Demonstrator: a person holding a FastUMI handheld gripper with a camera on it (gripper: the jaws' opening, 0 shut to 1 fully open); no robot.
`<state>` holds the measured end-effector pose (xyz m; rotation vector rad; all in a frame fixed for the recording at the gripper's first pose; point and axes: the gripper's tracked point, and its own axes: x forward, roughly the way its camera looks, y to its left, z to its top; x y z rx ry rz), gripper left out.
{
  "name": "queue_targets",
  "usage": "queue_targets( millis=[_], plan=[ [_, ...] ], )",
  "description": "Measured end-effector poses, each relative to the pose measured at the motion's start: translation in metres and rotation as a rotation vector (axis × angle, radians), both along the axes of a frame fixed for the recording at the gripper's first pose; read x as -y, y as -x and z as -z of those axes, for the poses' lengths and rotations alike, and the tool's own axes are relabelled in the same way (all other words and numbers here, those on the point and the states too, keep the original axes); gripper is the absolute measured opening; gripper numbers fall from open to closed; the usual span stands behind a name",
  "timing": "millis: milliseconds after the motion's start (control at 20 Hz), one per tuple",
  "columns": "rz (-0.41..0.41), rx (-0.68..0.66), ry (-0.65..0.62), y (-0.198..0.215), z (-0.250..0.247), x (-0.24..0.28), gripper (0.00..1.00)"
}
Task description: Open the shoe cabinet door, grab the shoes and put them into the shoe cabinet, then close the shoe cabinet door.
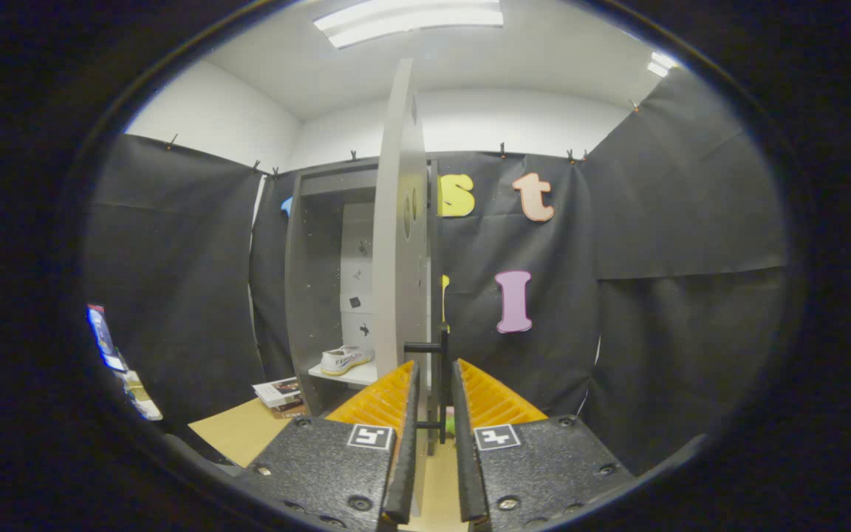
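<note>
- At the far left I see some small items against the booth wall; they are too blurred for me to tell what they are.
- A little more to the right, a stack of books lies on the wooden table, just beside the foot of the cabinet.
- Next comes the shoe cabinet, grey, standing upright on the table. Its inside is open to my view.
- On the white shelf low in the cabinet rests one white shoe with a yellowish sole. It lies well inside the compartment, beyond the fingers and to their left.
- The cabinet door stands open and turned edge-on to me, so I see it as a tall narrow panel just ahead of the fingers.
- The dark bar handle of the door runs vertically, with two short mounts going to the door.
- My gripper has its jaws nearly together, with only a narrow gap. The handle sits in this gap, between the two fingers. I cannot tell whether both fingers really press on it.
</note>
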<state>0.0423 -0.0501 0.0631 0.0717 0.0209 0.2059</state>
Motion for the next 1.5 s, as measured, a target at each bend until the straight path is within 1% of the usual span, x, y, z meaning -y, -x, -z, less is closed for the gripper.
queue_targets(
  millis=[50, 150, 200, 300, 350, 400, 450, 550, 700, 750, 950, 1050, 1200, 1300, 1400, 1500],
  plan=[
    [0.006, -0.009, -0.005, 0.007, 0.001, -0.003, 0.37],
    [-0.001, -0.028, -0.021, 0.021, 0.004, -0.018, 0.45],
    [-0.008, -0.036, -0.032, 0.025, 0.005, -0.028, 0.47],
    [-0.013, -0.058, -0.069, 0.030, 0.008, -0.041, 0.56],
    [-0.009, -0.063, -0.090, 0.031, 0.009, -0.047, 0.65],
    [0.001, -0.070, -0.113, 0.033, 0.011, -0.052, 0.71],
    [0.007, -0.078, -0.127, 0.036, 0.013, -0.057, 0.91],
    [0.008, -0.066, -0.146, 0.036, 0.014, -0.071, 1.00],
    [0.001, -0.038, -0.154, 0.040, 0.018, -0.098, 1.00],
    [-0.001, -0.034, -0.134, 0.041, 0.021, -0.108, 1.00],
    [0.015, -0.013, 0.016, 0.034, 0.048, -0.155, 1.00],
    [0.002, 0.002, 0.035, 0.031, 0.061, -0.185, 1.00],
    [-0.011, 0.025, 0.050, 0.018, 0.090, -0.225, 1.00],
    [-0.016, 0.042, 0.099, 0.007, 0.114, -0.252, 1.00],
    [-0.013, 0.039, 0.148, -0.003, 0.137, -0.272, 1.00],
    [-0.040, 0.020, 0.164, -0.011, 0.161, -0.299, 1.00]
  ],
)
